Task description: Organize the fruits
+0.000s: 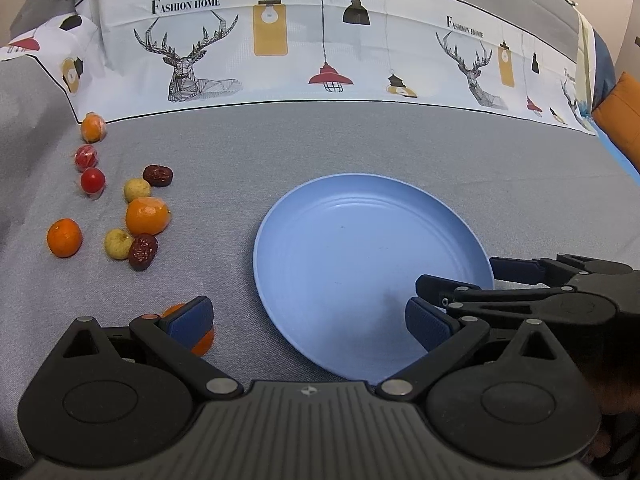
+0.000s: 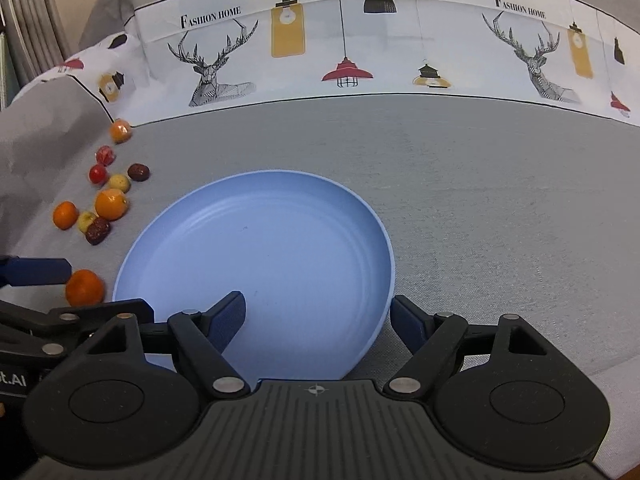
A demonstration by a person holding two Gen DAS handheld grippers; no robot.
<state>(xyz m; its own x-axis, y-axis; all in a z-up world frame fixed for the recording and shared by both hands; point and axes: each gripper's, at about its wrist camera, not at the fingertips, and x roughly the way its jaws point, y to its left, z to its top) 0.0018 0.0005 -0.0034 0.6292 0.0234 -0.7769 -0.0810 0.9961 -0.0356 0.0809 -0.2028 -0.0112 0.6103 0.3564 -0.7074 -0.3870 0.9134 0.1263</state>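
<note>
Since both our left gripper (image 1: 308, 320) and right gripper (image 2: 318, 320) hang with jaws spread and empty over the bare blue plate (image 1: 400, 188), we judge the nearest tangerine (image 2: 85, 287), just left of it, light, soft-skinned, best pinched gently across its middle.

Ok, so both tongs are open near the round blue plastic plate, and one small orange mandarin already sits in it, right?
Not quite. Both the left tongs and the right tongs are open near the round blue plastic plate, but the plate holds nothing. The nearest small orange mandarin lies on the grey cloth beside the plate's left rim, as the right wrist view shows.
</note>
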